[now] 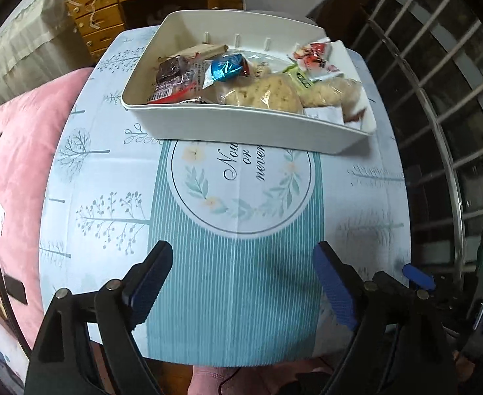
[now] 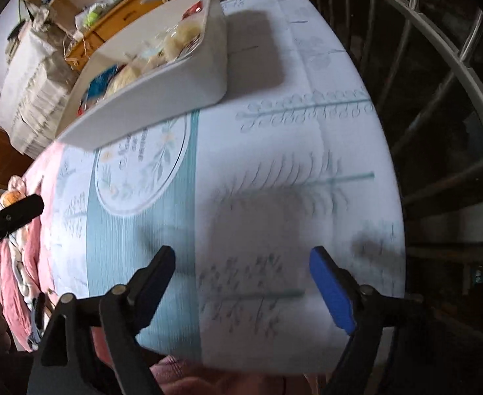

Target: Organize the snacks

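A white rectangular plastic bin (image 1: 238, 125) stands at the far edge of the counter (image 1: 110, 171), which wears a pale blue tree-printed cloth. Wrapped snacks (image 1: 261, 89) fill the bin: pale round cakes, a shiny blue packet, dark bars. The left hand-held gripper (image 1: 241, 278) and right hand-held gripper (image 2: 243, 278) hang above the near edge, jaws spread wide, gripping nothing.

Your right wrist view is motion-smeared: the snacks (image 2: 162, 52) in the white bin (image 2: 189, 75) are unreadable there. In your left wrist view, the bin (image 1: 241, 125) wall hides the lower packets (image 1: 258, 95); small wrapper print is illegible.
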`<move>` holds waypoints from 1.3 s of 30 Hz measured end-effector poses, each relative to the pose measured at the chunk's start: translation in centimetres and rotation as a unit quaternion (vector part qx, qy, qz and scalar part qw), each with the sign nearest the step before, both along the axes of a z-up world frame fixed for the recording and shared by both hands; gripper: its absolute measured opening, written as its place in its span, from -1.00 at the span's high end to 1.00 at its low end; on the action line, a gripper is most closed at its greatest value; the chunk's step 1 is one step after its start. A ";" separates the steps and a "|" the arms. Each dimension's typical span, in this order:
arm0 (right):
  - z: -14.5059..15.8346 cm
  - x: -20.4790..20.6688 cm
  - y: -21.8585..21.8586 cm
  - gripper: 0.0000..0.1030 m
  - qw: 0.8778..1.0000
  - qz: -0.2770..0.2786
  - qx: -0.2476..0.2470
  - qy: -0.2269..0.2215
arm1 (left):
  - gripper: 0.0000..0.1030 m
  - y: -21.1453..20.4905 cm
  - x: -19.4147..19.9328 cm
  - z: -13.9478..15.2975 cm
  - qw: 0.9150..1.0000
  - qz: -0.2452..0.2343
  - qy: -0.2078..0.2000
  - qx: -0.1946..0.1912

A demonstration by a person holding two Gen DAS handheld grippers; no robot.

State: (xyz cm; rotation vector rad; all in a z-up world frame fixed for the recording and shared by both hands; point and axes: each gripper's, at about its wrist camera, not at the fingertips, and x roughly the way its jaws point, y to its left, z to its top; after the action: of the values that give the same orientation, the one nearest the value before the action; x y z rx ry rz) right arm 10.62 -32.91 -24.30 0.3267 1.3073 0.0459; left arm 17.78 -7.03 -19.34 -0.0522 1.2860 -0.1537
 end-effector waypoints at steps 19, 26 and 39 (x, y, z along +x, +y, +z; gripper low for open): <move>14.0 -4.7 10.6 -0.72 0.996 -0.030 -0.033 -0.072 | -0.97 5.7 -4.7 11.7 0.995 -0.033 -0.089 0.015; 18.6 -6.3 9.5 -0.73 0.990 -0.037 -0.058 -0.119 | -0.97 5.1 -7.1 15.4 0.989 -0.019 -0.146 0.022; 19.8 -7.9 9.1 -1.00 0.981 -0.041 -0.069 -0.178 | -0.98 4.1 -8.8 16.4 0.981 0.009 -0.192 0.036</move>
State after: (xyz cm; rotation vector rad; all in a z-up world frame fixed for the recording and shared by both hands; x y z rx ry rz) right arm 2.72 -23.83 -4.49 0.2400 0.9369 -0.0533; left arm 8.94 -2.91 -2.97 0.0277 0.9032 -0.0952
